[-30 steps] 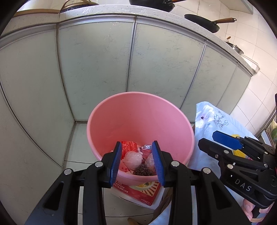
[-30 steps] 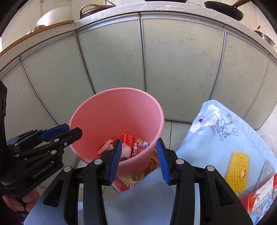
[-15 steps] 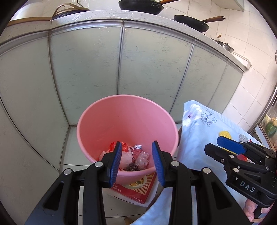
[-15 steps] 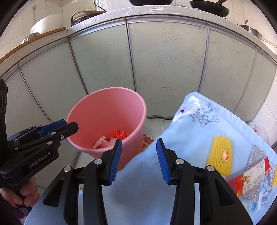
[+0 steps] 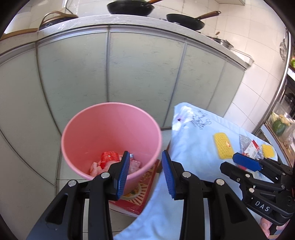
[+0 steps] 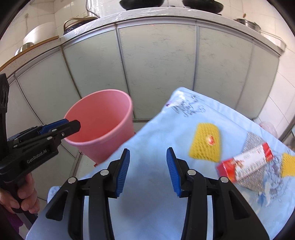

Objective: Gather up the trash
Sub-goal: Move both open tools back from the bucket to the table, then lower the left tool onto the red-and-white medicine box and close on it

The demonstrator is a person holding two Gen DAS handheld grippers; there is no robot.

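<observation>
A pink bin [image 5: 110, 136] stands on the floor beside the table and holds red and white trash [image 5: 108, 160]; it also shows in the right wrist view [image 6: 103, 127]. My left gripper [image 5: 144, 174] is open and empty, just above the bin's near rim. My right gripper [image 6: 148, 171] is open and empty above the light blue tablecloth [image 6: 158, 133]. On the cloth lie a yellow foam net [image 6: 205, 143], a red and white wrapper [image 6: 245, 164] on a silver sheet [image 6: 256, 177], and a second yellow net [image 6: 287, 165].
Pale green cabinet doors [image 5: 140, 73] close off the back under a counter with black pans [image 5: 129, 7]. A red printed box [image 5: 140, 193] lies on the floor under the bin. The table edge runs next to the bin.
Both grippers have drawn back and up from the bin. The right one has swung right over the tablecloth, bringing the wrapper and nets into view.
</observation>
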